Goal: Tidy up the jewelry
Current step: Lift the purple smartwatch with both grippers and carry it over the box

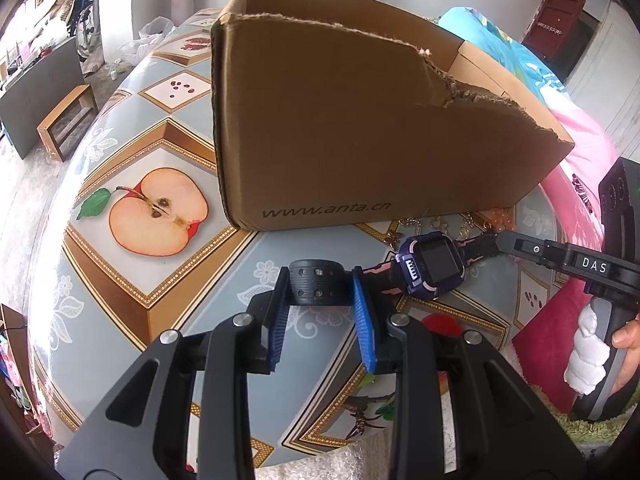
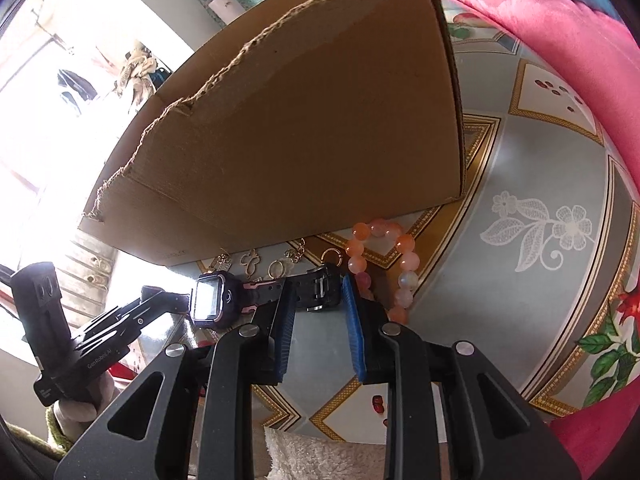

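A purple and black smartwatch point(image 1: 434, 265) with a pink-trimmed strap is held between both grippers just above the table. My left gripper point(image 1: 320, 285) is shut on its curled black strap end point(image 1: 318, 282). My right gripper point(image 2: 318, 290) is shut on the opposite strap end with the buckle point(image 2: 320, 288); its finger point(image 1: 532, 249) shows in the left wrist view. The watch face point(image 2: 208, 296) also shows in the right wrist view. A torn brown cardboard box point(image 1: 360, 132) stands just behind. A peach bead bracelet point(image 2: 384, 264) and several small gold pieces point(image 2: 276, 262) lie at the box's foot.
The table point(image 1: 160, 280) has a grey and gold fruit-print cloth. Pink fabric point(image 2: 560, 12) lies at the right. The left gripper's handle point(image 2: 80, 340) shows in the right wrist view. A low wooden stool point(image 1: 68, 120) stands on the floor at far left.
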Demonstrator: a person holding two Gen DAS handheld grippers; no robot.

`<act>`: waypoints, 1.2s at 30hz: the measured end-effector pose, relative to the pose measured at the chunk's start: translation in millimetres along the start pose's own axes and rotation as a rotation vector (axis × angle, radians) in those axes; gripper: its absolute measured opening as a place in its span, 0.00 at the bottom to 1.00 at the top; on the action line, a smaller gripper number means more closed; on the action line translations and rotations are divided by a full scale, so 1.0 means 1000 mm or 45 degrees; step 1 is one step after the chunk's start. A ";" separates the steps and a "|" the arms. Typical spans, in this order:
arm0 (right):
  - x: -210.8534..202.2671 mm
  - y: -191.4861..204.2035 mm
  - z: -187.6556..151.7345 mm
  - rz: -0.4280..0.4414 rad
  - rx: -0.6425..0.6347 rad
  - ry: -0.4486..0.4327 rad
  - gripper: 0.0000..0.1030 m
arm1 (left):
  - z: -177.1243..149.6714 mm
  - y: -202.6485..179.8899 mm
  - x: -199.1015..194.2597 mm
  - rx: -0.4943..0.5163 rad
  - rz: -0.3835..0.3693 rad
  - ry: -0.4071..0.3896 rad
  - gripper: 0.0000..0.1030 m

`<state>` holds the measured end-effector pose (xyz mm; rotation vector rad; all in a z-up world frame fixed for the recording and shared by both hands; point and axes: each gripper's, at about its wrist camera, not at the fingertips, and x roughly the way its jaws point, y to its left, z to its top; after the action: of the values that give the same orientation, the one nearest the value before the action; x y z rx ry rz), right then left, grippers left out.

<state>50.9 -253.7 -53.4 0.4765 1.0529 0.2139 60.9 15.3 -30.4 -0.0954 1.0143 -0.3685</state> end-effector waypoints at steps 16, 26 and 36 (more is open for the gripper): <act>-0.010 -0.017 0.005 0.154 0.010 -0.019 0.29 | -0.001 0.000 0.000 0.008 0.005 0.000 0.29; -0.020 0.013 0.004 -0.019 -0.182 -0.079 0.07 | 0.000 -0.001 0.001 0.013 0.007 -0.001 0.29; -0.062 0.073 -0.022 -0.057 -0.599 -0.173 0.06 | 0.000 -0.004 0.002 0.016 0.017 -0.009 0.29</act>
<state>5.9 -207.5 20.6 0.0413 0.8446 0.3731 60.6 11.5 -30.9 -0.0786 1.0053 -0.3623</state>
